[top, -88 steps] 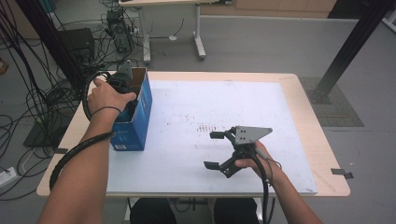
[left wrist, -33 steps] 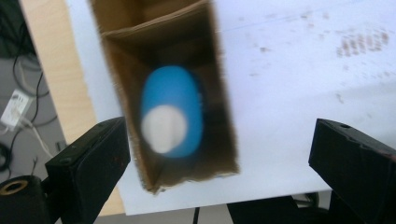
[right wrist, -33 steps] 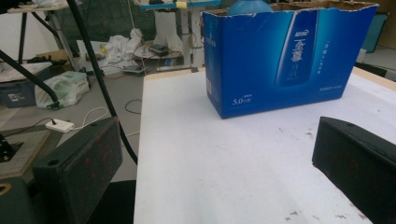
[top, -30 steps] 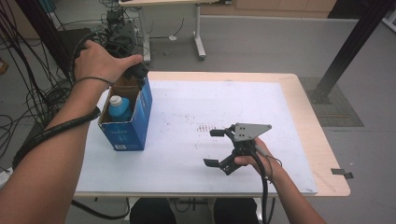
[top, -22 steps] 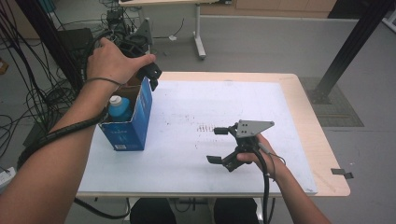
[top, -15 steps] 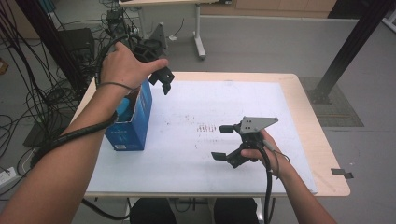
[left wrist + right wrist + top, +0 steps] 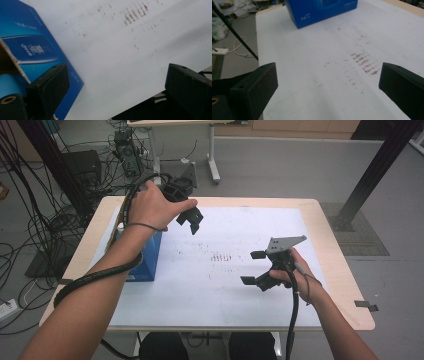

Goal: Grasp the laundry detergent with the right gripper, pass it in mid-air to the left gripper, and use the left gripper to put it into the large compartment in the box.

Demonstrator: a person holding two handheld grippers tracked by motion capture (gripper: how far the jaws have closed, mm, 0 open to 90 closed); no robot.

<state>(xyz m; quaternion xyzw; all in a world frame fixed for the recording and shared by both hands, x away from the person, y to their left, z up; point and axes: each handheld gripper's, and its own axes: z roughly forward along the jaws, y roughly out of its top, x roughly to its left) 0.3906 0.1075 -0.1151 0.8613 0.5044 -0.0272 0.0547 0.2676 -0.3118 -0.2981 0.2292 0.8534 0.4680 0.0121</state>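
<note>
Nearest the person, the right gripper (image 7: 256, 268) hangs low over the white paper sheet covering the wooden table (image 7: 350, 285), its jaws spread wide with nothing between them. Farther on, the left gripper (image 7: 191, 220) is raised above the sheet, just beside the open blue cardboard box (image 7: 146, 257) at the table's left edge; its jaws also stand wide and empty. In the left gripper view a light blue cylinder with a dark cap (image 7: 10, 92) sits inside the box.

The step in hand looks like placing items in the box, with the cylinder already in. The next move probably calls for either gripper to reach for a fresh item.

The forearm covers most of the box in the high view, the cylinder is cut off at the frame edge, and the box lettering is too blurred to read.
</note>
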